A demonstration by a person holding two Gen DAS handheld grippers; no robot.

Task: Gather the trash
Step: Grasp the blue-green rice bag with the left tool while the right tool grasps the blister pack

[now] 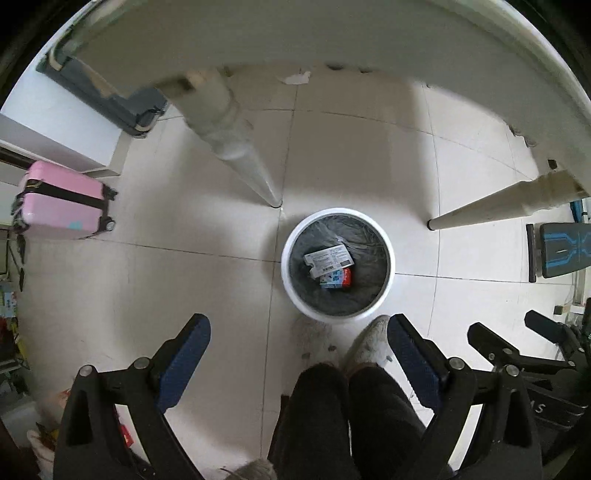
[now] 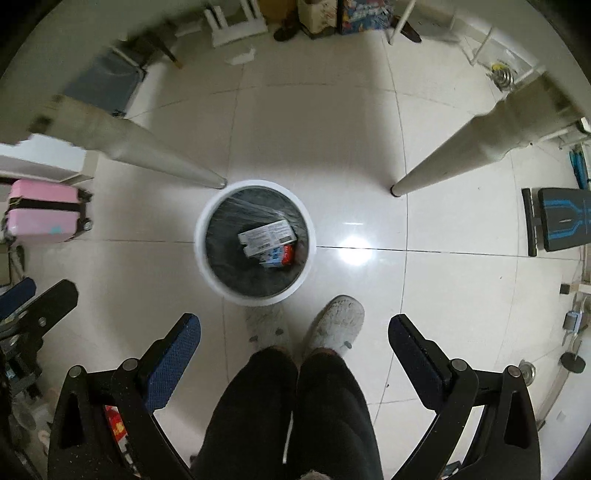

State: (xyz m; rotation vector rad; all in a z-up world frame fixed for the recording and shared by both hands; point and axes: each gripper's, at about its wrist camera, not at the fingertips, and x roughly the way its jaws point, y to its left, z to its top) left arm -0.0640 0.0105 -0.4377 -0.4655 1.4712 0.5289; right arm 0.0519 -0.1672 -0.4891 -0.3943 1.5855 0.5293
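Observation:
A white round trash bin with a dark liner stands on the tiled floor between the table legs; it also shows in the right wrist view. Inside lie a white labelled box and a red-and-blue carton. My left gripper is open and empty, held high above the floor, just short of the bin. My right gripper is open and empty too, to the right of the bin. A scrap of white paper lies on the floor beyond the table.
Two cream table legs flank the bin, with the tabletop overhead. The person's legs and slippers stand just before the bin. A pink suitcase is left, a black-and-blue bench right.

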